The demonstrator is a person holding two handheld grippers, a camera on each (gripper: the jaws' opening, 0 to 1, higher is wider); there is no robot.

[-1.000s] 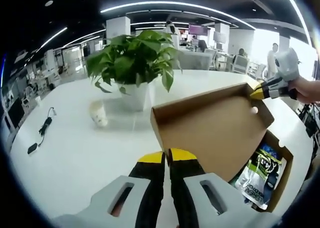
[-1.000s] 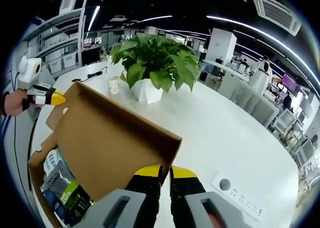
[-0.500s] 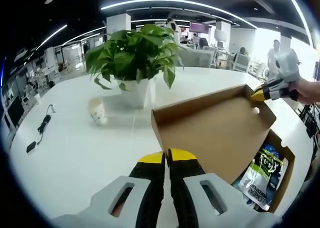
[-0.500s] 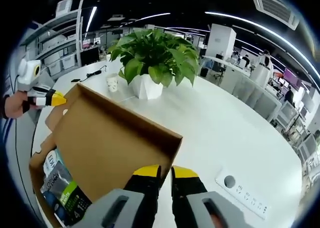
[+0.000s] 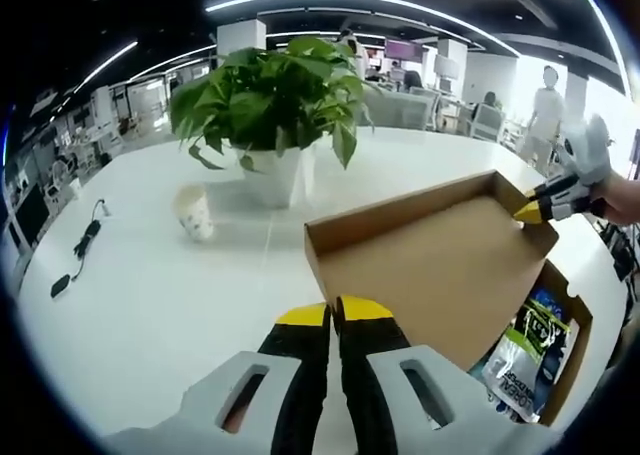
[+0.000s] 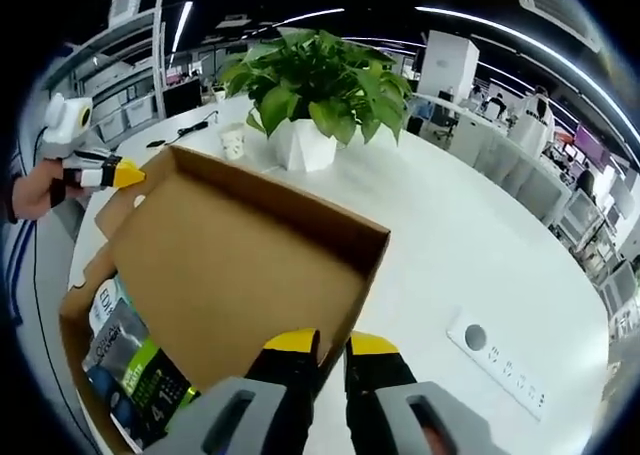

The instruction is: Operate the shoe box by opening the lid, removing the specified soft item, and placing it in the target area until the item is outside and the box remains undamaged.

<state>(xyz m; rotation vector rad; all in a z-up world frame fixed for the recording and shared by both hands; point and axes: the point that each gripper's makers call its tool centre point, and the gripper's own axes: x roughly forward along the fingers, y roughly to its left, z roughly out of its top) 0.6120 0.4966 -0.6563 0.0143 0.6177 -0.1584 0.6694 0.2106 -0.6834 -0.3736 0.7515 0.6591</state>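
Brown cardboard lid point(image 6: 240, 265) of the shoe box point(image 5: 572, 350) is up, each hand-held gripper point(image 5: 335, 315) point(image 6: 330, 343) pinched shut on a lid corner, so what is left is lifting the soft packet point(image 6: 130, 370) out onto the table point(image 5: 150, 295)

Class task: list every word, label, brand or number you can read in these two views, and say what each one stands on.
"41": on the green and dark part of the soft packet in the shoe box, right gripper view.
Other print on that packet, white lettering on blue and dark panels: too blurred and cut off to read.
Same packet in the left gripper view: logo and lettering, unreadable.
Paper cup and power strip: no readable marks.
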